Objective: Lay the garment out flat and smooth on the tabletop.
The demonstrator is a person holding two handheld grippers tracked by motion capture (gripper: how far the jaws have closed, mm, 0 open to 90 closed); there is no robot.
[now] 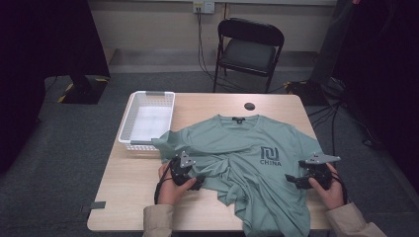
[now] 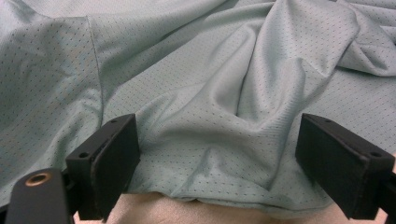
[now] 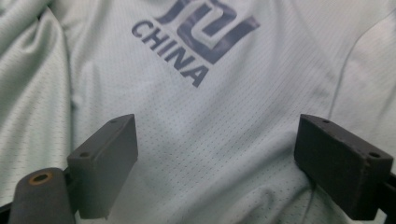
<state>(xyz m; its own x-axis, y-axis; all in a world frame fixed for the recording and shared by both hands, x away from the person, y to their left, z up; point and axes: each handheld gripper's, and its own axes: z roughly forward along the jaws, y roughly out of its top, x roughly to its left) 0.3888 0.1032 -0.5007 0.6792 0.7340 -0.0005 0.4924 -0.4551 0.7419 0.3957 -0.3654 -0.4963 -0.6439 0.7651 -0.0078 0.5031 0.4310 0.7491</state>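
The green T-shirt (image 1: 247, 148) lies face up on the counter (image 1: 123, 192), collar far, its top half fairly flat but the lower middle bunched and the hem hanging off the near edge. Both the left gripper (image 1: 196, 181) and right gripper (image 1: 292, 179) have fingers released, grasping nothing. Smoothing looks half done; no fold is made yet.

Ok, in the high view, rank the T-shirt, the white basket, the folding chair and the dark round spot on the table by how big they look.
1. T-shirt, largest.
2. Folding chair and white basket: these look alike, and the chair stands farther from the camera, so I leave them unranked.
3. Dark round spot, smallest.
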